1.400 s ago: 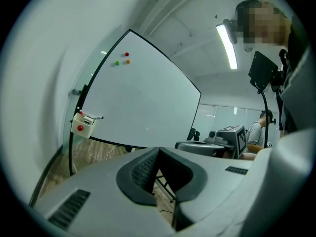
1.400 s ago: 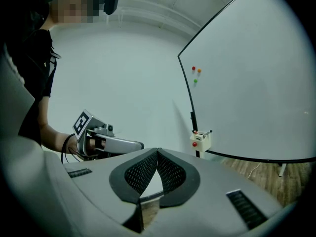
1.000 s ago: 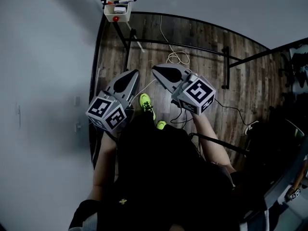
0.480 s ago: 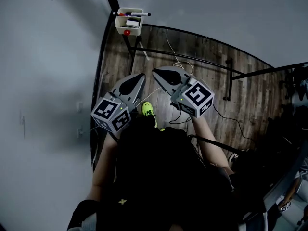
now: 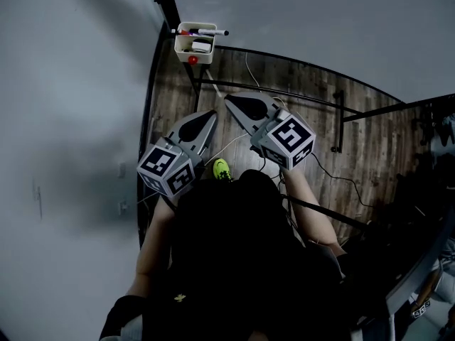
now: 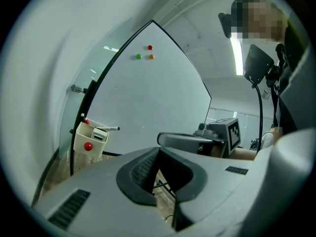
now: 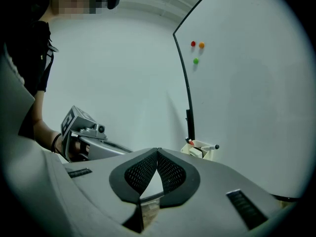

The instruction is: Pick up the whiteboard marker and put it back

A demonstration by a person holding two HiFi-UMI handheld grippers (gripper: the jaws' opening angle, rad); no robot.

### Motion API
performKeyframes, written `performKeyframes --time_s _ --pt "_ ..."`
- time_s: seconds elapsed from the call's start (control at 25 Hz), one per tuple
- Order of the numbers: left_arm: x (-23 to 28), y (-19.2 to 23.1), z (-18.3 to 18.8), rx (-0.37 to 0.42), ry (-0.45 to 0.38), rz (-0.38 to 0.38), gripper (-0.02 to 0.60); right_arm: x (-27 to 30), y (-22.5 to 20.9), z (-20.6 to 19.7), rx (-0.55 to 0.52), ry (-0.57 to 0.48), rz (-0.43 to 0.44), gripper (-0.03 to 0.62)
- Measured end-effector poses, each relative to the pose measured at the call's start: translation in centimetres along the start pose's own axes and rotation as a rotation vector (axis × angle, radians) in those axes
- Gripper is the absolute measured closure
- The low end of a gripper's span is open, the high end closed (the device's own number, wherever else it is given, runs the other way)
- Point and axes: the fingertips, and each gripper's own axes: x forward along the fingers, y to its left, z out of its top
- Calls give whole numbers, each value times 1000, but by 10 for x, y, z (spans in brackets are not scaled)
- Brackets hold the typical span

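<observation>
The marker lies across the rim of a small tray hung at the lower corner of the whiteboard, well apart from both grippers. The left gripper and right gripper point toward it, each with jaws clenched tip to tip on nothing. The marker looks light, stiff and smooth-barrelled, so it may roll or slip. One end overhangs the tray, and a hold across mid-barrel, once the jaws are opened, seems safest.
</observation>
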Motion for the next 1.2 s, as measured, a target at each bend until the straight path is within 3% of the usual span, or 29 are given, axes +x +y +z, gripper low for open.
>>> performKeyframes --time_s 0.4,0.72,1.2 --pt "-3 5 2 -14 -13 -4 549 4 -22 3 -20 10 -60 600" --pt "-2 32 10 -29 -28 72 549 25 -50 -5 -12 33 -12 595" --pt "17 83 19 -83 -9 168 549 78 -104 -17 37 79 13 475"
